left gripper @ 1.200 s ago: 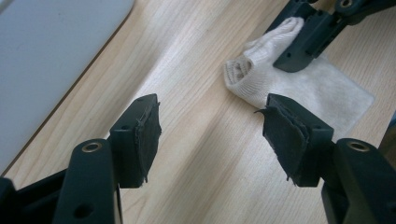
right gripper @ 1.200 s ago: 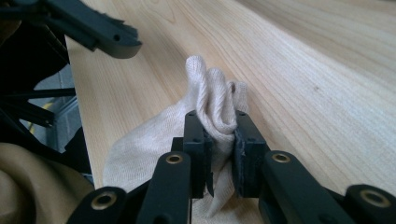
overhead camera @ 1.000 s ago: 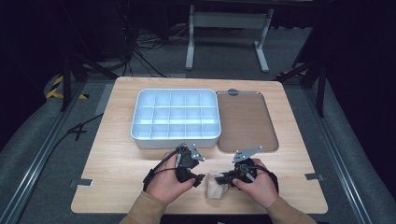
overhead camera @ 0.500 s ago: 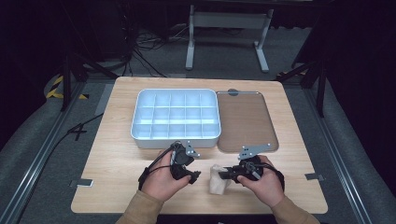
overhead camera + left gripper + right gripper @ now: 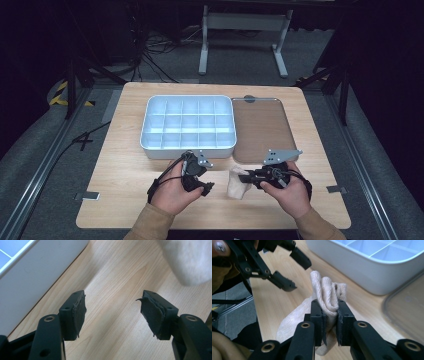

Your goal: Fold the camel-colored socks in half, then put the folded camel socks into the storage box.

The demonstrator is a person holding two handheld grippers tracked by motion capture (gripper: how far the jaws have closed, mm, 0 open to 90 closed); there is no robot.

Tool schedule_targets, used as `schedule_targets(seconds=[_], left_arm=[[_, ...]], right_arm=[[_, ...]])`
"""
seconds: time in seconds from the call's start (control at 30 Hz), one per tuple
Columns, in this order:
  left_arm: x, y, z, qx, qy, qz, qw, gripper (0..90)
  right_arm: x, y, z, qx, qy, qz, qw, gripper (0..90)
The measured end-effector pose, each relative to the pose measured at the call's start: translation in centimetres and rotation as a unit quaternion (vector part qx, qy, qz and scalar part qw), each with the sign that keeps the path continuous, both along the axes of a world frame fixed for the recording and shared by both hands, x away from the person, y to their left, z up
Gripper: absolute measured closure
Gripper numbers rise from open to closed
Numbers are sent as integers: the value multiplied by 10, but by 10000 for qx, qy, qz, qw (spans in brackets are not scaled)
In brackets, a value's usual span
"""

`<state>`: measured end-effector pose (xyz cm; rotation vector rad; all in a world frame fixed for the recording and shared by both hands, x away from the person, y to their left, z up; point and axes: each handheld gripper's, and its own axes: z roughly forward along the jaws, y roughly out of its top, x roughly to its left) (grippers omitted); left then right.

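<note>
Right gripper [image 5: 329, 315] pinching bunched beige sock [image 5: 327, 296] just above table [image 5: 125, 175], near divided white bin [image 5: 188, 125]; left gripper [image 5: 112, 307] spread, empty. Thin fold could slip free.

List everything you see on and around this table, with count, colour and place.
Sock: one, beige, near table edge, pinched in the right tool.
Divided tray: one, white, many compartments, table middle.
Lid: one, clear brownish, flat, right of the tray.
Table: one, light wood.
Frame legs: grey, on the floor behind the table.
Left tool: black, jaws apart over bare wood.
Right tool: black, closed on the sock.
Hands: two, tan sleeves.
</note>
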<state>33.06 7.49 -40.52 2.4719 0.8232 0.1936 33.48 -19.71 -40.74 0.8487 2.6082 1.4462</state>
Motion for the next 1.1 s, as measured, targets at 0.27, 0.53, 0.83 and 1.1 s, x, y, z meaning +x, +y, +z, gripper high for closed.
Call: schedule_targets(seconds=[0.27,0.53,0.83,1.1], left_arm=[[0,0,0,5,-6,30,10000,373],[0,1,0,29,27,26,10000,373],[0,4,2,14,-6,62,10000,372],[1,8,3,-19,-28,122,9999,372]], right_arm=[[2,-8,12,88,-358,-99,9993,788],[2,-14,18,184,-676,-227,9973,788],[8,-15,24,243,-909,-249,9953,786],[24,-15,35,106,-985,-317,9946,786]])
